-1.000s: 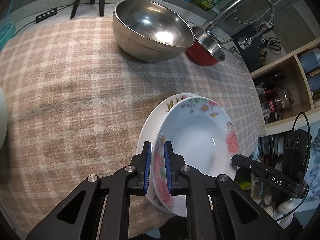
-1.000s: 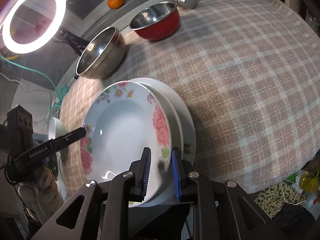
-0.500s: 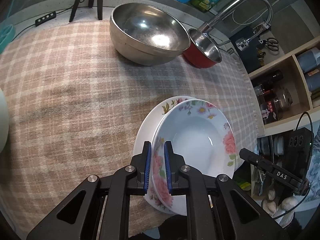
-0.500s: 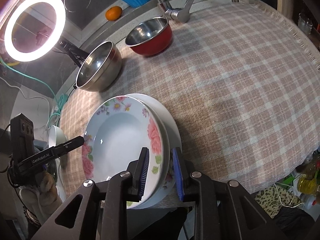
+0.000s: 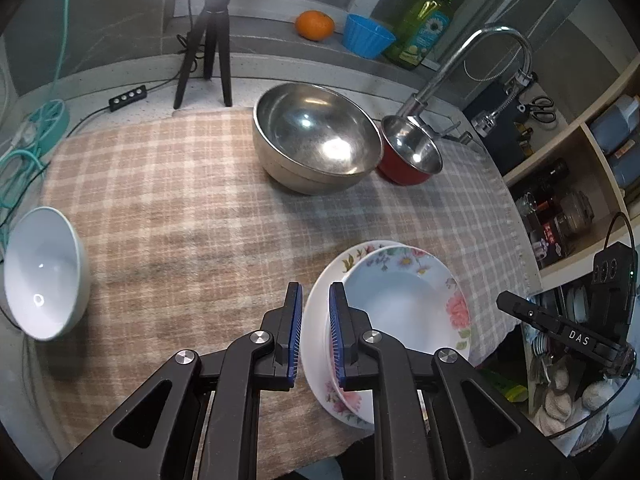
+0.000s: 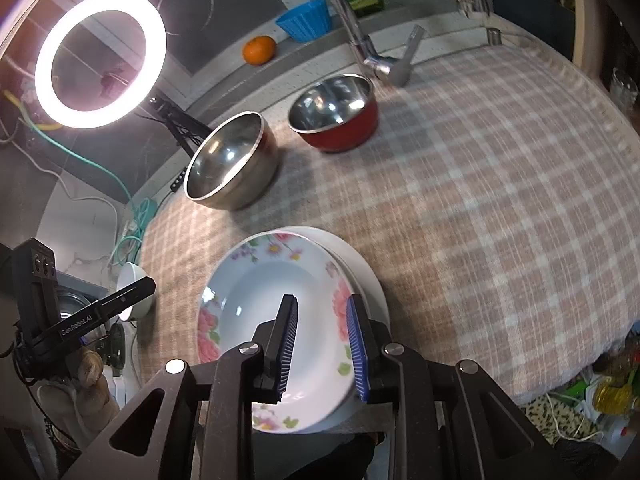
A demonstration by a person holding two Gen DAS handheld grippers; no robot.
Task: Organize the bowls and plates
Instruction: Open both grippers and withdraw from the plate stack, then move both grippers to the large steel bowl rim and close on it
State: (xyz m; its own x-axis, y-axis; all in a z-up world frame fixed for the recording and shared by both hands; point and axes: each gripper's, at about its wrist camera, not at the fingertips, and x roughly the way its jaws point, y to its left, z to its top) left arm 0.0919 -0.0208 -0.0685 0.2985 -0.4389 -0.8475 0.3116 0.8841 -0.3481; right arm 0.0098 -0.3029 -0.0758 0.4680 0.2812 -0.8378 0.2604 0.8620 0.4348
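Left wrist: "DAS" on right gripper (image 5: 562, 330); right wrist: "GenRobot.AI".

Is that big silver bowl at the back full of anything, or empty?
Empty. The left wrist view looks straight into the big silver bowl and shows only bare shiny metal with light glints. It stands upright on the checked cloth.

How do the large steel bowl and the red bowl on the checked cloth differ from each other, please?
The large steel bowl is bare metal outside, while the red bowl has a red outer wall. The large steel bowl is clearly wider and deeper than the red bowl. The red bowl sits nearer the tap; the large steel bowl sits nearer the tripod. Both stand upright and close together on the checked cloth, with shiny steel insides.
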